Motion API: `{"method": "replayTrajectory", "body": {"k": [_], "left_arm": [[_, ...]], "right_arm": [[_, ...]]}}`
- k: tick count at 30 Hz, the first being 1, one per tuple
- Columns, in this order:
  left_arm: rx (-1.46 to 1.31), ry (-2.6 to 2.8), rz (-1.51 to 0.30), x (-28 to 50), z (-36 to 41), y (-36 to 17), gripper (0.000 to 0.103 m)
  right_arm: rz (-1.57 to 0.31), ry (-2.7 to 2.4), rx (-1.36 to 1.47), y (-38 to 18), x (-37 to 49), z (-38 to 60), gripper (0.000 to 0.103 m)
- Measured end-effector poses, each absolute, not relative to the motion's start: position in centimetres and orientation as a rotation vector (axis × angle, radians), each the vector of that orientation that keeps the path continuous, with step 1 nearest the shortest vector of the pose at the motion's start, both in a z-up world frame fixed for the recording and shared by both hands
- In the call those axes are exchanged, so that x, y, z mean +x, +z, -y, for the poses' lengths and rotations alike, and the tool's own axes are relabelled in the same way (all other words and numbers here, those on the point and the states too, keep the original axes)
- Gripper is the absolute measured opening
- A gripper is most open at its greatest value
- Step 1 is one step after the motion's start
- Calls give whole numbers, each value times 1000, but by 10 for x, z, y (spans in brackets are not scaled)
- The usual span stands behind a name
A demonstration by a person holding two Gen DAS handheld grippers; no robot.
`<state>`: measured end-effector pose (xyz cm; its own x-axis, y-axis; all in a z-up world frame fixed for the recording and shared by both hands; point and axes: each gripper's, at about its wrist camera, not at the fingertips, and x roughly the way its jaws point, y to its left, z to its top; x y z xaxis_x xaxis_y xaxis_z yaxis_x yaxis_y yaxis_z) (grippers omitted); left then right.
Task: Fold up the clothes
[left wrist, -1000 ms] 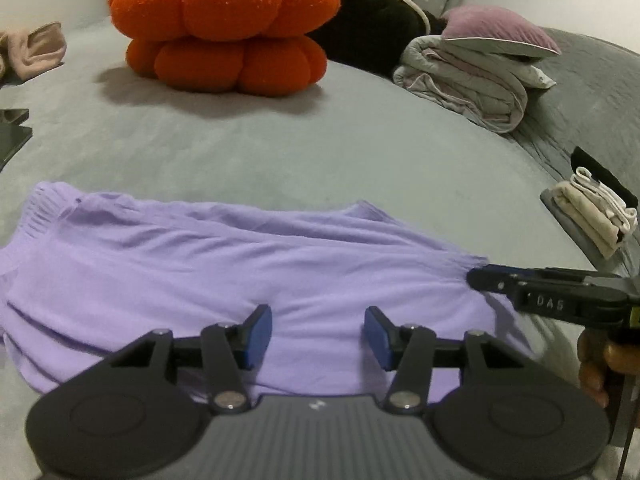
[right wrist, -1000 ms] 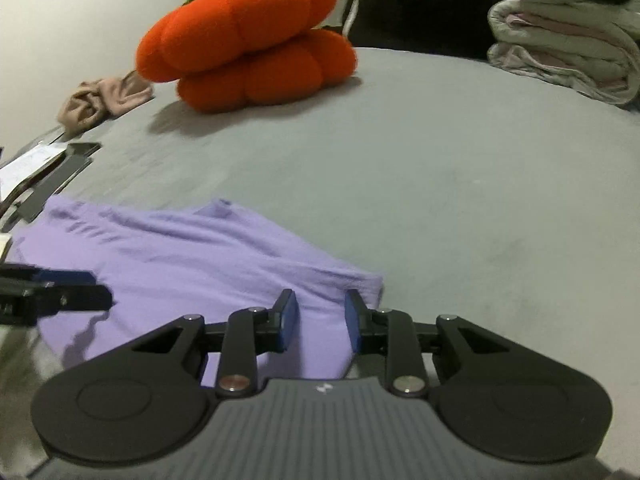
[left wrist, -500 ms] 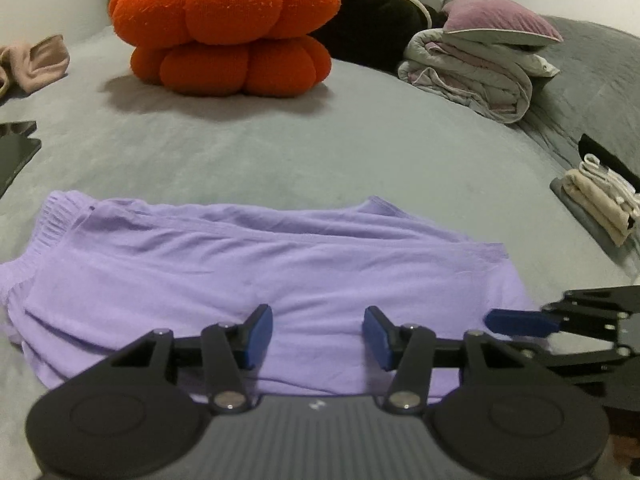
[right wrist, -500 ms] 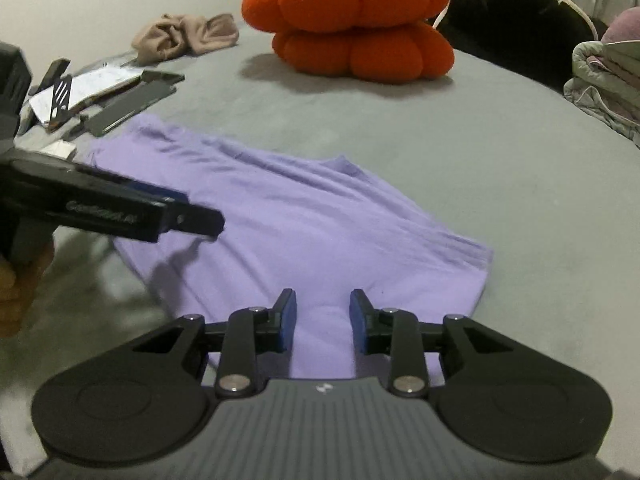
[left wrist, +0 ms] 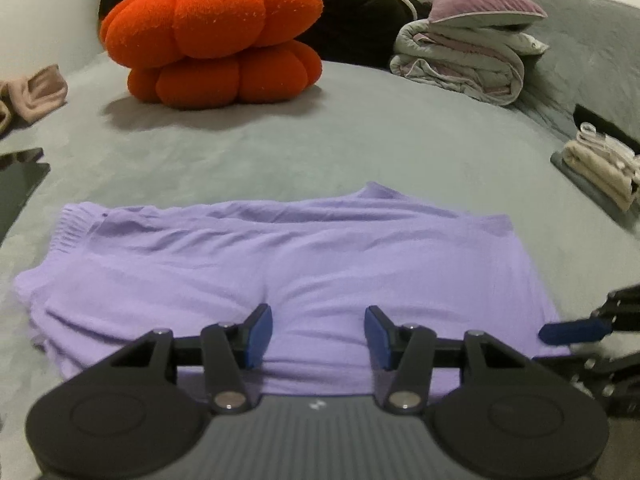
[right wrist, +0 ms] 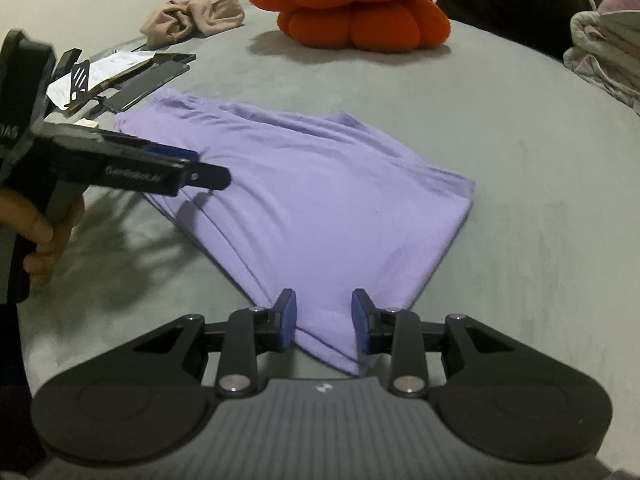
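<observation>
A lilac garment (left wrist: 300,256) lies folded flat on the grey bed, its ribbed waistband at the left. My left gripper (left wrist: 318,336) hovers over the garment's near edge, open, with nothing pressed between its blue pads. My right gripper (right wrist: 324,320) is open over the near right corner of the garment (right wrist: 320,200); the corner shows between the pads, untouched, and the jaws have been widening. In the left wrist view the right gripper (left wrist: 572,330) enters at the right edge. The left gripper (right wrist: 210,168), held by a hand, shows at the left of the right wrist view.
An orange pumpkin cushion (left wrist: 216,44) and a black bundle sit at the back. Folded blankets under a mauve pillow (left wrist: 460,60) are back right, folded beige clothes (left wrist: 600,168) at the right. A beige cloth (right wrist: 192,20), phones and papers (right wrist: 132,76) lie left.
My right gripper has drawn back from the garment's right end to its near corner, with its jaws a little wider. The garment's right end now lies flat. The left gripper rolled slightly.
</observation>
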<state>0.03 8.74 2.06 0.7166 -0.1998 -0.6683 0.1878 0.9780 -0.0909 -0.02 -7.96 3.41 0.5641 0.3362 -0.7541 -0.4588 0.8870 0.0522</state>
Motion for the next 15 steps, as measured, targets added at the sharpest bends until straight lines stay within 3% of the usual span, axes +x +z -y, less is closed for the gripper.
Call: {"method": "replayTrajectory", "body": {"k": [9, 15], "left_arm": [[64, -182, -747, -19, -95, 23, 54], [-2, -202, -691, -41, -89, 35, 73]], "right_arm": [[-860, 429, -95, 35, -23, 88, 35], [-848, 378, 107, 44, -25, 119, 41]]}}
